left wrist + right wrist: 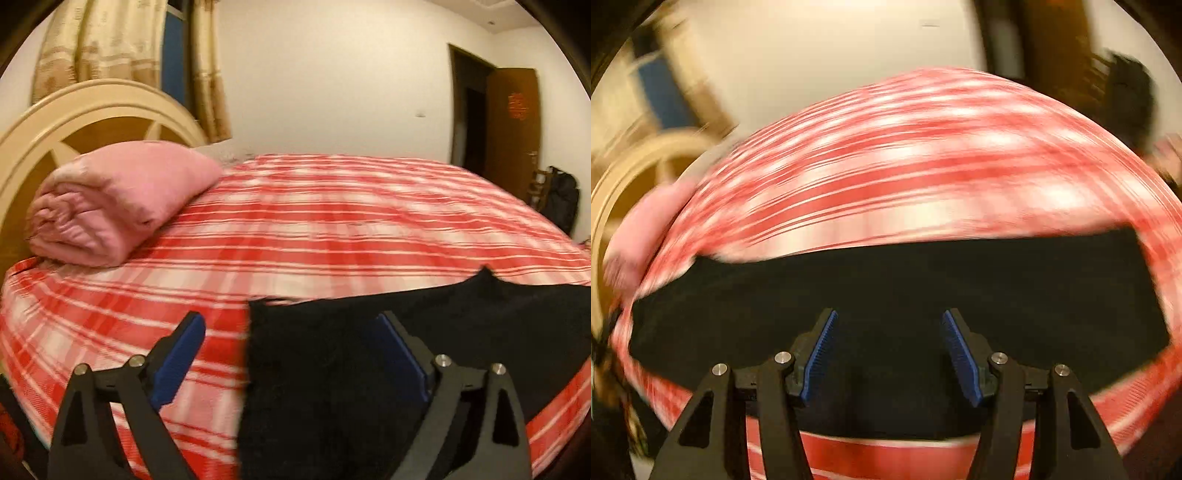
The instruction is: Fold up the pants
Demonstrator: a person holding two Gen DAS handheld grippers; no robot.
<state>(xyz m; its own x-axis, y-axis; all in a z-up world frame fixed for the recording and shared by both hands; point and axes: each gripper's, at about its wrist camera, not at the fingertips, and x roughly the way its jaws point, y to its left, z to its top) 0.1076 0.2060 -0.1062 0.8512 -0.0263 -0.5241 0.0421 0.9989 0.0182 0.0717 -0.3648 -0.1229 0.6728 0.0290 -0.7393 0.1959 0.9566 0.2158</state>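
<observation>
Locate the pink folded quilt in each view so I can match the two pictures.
Left wrist: pink folded quilt at left, sharp, on the bed by the headboard.
Right wrist: blurred pink patch at the left edge.
Shared landmark: the black pants on the red plaid sheet.

A bed (332,221) under a red-and-white plaid sheet (314,251), cream arched headboard (92,110) at the left end. Folded pink quilt (118,199) resting on the sheet, right against the headboard. Black pants (369,369) spread flat along the near edge, well apart from the quilt; blurred in the right wrist view, a wide dark band (886,280) across the plaid
</observation>
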